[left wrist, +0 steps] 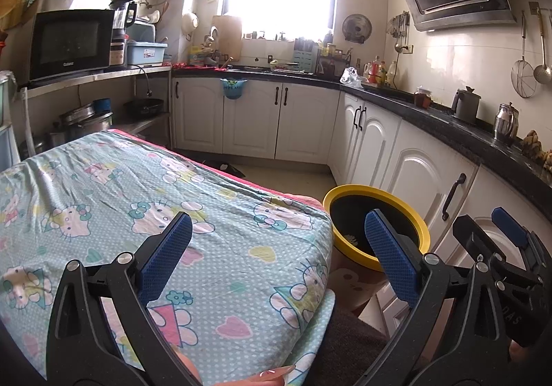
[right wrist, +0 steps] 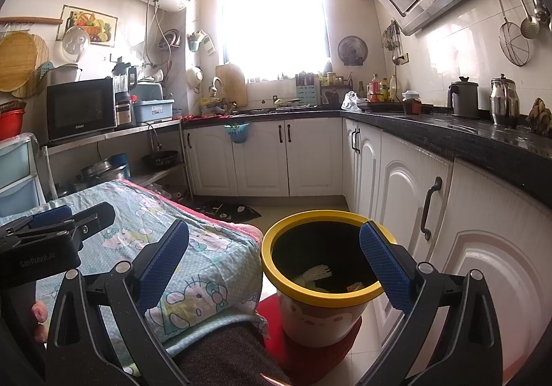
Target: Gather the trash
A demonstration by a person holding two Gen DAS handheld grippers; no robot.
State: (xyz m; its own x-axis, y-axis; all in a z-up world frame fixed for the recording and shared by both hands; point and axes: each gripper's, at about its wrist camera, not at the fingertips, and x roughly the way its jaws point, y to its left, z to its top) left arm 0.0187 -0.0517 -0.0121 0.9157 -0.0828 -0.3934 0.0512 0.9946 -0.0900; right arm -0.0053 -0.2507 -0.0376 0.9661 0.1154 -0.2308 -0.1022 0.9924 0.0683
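White lettering reading "GenRobot.AI" is showing on the black body of the left gripper (right wrist: 51, 224) as the right wrist camera catches it. Letters that look like "DAS" are running sideways along the right gripper (left wrist: 510, 224). A small brand word, seemingly "Galanz", is sitting on the microwave (right wrist: 81, 109); other labels are staying illegible.

Table (left wrist: 103, 179): cartoon-cat cloth (left wrist: 214, 248) draped over top. Bin (right wrist: 321, 282) stands on red stool (right wrist: 310, 355).
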